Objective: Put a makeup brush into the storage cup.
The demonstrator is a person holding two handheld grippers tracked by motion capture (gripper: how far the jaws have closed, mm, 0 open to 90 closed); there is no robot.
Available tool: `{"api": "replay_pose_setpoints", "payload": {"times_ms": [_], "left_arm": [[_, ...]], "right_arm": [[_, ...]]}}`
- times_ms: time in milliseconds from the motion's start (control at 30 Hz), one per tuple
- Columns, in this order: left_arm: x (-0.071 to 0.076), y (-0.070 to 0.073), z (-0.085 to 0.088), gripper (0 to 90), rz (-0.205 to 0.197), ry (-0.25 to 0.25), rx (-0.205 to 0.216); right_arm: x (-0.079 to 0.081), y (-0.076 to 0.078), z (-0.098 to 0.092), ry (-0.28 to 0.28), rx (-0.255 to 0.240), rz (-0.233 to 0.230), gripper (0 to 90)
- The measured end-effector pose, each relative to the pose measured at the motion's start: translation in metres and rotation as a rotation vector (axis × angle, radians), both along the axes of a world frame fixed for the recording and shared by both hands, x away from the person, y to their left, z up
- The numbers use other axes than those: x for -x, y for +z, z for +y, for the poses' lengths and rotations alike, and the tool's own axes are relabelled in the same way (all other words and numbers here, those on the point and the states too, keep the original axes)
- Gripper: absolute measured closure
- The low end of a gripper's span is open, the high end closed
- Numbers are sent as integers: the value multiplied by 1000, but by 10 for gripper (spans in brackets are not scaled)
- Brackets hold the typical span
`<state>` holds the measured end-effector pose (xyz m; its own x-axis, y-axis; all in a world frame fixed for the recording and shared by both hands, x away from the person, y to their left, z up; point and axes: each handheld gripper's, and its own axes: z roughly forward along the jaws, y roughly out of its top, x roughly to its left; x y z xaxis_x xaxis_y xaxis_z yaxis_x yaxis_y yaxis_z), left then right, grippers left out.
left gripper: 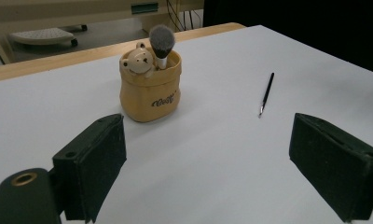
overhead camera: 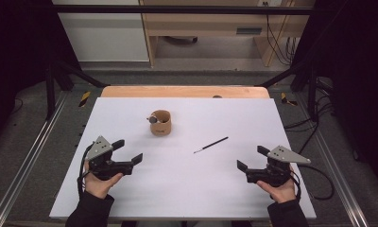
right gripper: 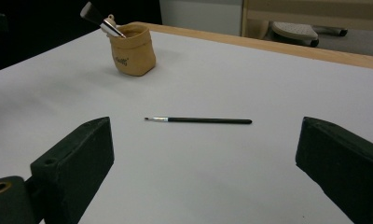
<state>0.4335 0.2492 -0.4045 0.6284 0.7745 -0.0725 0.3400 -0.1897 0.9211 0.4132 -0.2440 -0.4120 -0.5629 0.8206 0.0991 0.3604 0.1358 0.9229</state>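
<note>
At the near edge of the white surface (overhead camera: pixel 187 189), two hands come in from below, each holding a tool. The left tool (overhead camera: pixel 129 151) sits near the left side, its jaws spread wide with nothing between them; in the left gripper view the left tool (left gripper: pixel 208 168) has bare white surface showing across the gap between its jaws. The right tool (overhead camera: pixel 252 158) sits near the right side, likewise spread wide and empty; in the right gripper view the right tool (right gripper: pixel 203 172) frames open surface between its two dark jaws. Both tools are well apart from each other and from everything lying farther out.

Farther in, a little right of the middle, a thin black brush (overhead camera: pixel 210 144) lies flat on the surface, its fine tip pointing toward the near left and its handle running toward the far right. In the right gripper view the thin black brush (right gripper: pixel 198 120) lies crosswise ahead of the jaws, touching neither.

Farther still, left of the middle, stands a tan pot (overhead camera: pixel 160 124), upright, with a small bear figure on its rim. A fluffy grey-headed brush (left gripper: pixel 162 41) stands in it, leaning against the rim.

Beyond the white sheet a wooden edge (overhead camera: pixel 184 91) of the table shows.
</note>
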Motion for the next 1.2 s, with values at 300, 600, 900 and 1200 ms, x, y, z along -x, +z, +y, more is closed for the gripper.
{"api": "replay_pose_setpoints", "payload": {"times_ms": [300, 600, 900, 1200], "left_arm": [[3, -8, 12, 96, 5, 15, -13], [5, -14, 22, 98, 6, 23, -16], [7, -17, 28, 98, 1, 42, -11], [7, -19, 30, 100, 10, 46, -12]], "right_arm": [[1, 2, -3, -8, -4, -10, 46], [1, 2, -4, -15, -3, -9, 46], [2, 2, -5, -12, -3, -8, 46], [1, 2, -3, -12, -1, -7, 46]]}}
